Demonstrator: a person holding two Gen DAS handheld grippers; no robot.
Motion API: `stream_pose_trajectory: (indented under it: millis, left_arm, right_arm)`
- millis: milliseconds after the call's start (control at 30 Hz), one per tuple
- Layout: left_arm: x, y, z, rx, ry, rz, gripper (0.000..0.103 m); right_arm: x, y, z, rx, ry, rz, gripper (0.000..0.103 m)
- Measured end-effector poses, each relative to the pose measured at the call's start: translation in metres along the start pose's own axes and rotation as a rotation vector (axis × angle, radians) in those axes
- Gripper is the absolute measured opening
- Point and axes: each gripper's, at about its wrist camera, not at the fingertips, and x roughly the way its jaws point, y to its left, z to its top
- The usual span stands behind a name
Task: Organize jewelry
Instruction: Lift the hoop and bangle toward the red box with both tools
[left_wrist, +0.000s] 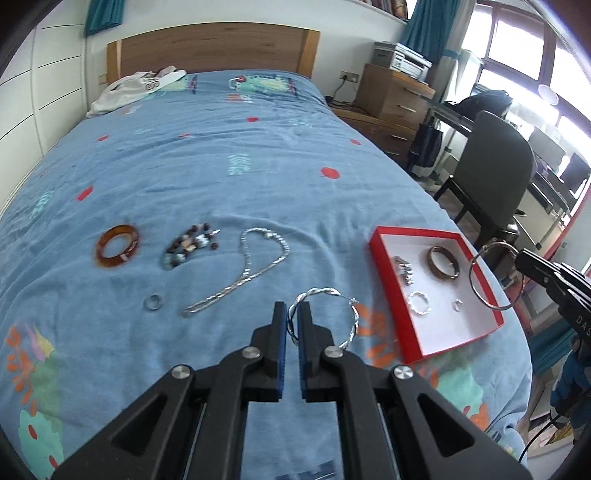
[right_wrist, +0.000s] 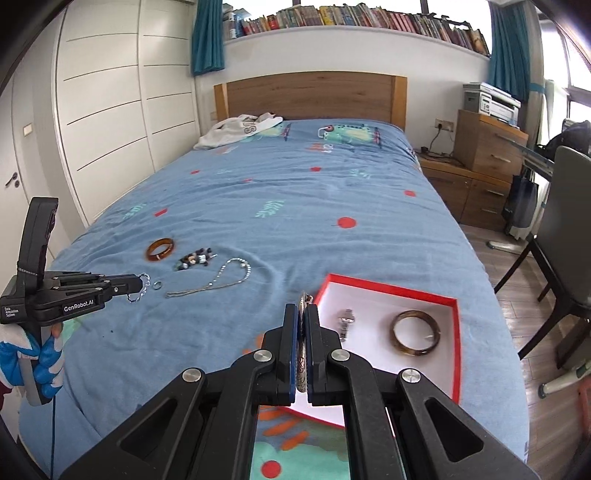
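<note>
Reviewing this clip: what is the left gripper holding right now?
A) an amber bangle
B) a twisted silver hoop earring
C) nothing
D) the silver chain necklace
B: the left gripper has its fingers shut on a twisted silver hoop earring, lifted above the blue bedspread.

The blue bed (left_wrist: 221, 155) carries a red box (left_wrist: 384, 273), amber bangle (left_wrist: 118, 246), beads (left_wrist: 192, 245), chain (left_wrist: 251, 266) and ring (left_wrist: 152, 302).

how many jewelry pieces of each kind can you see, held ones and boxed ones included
Bangles: 2, amber bangle on the bed, brown bangle in the red box
Hoop earrings: 3, twisted hoop in the left gripper, plain hoop in the right gripper, boxed hoop
Rings: 2
Silver chain: 1
Beaded bracelet: 1
Watch: 1
Total: 10
</note>
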Motion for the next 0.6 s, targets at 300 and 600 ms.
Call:
stream_pose_trajectory:
  millis: [300,600]
  left_arm:
    - [0.066,-0.108,0.009,0.126,0.071,-0.133,0.005]
    - [0.122,-0.161,-0.01,0.21,0.171,-0.168,0.005]
  right_arm:
    - [0.018,-0.068,-0.023,0.074,0.05,-0.05,0.004]
    - [0.054,-0.099,-0.056,0.152,0.109,-0.028,0.004]
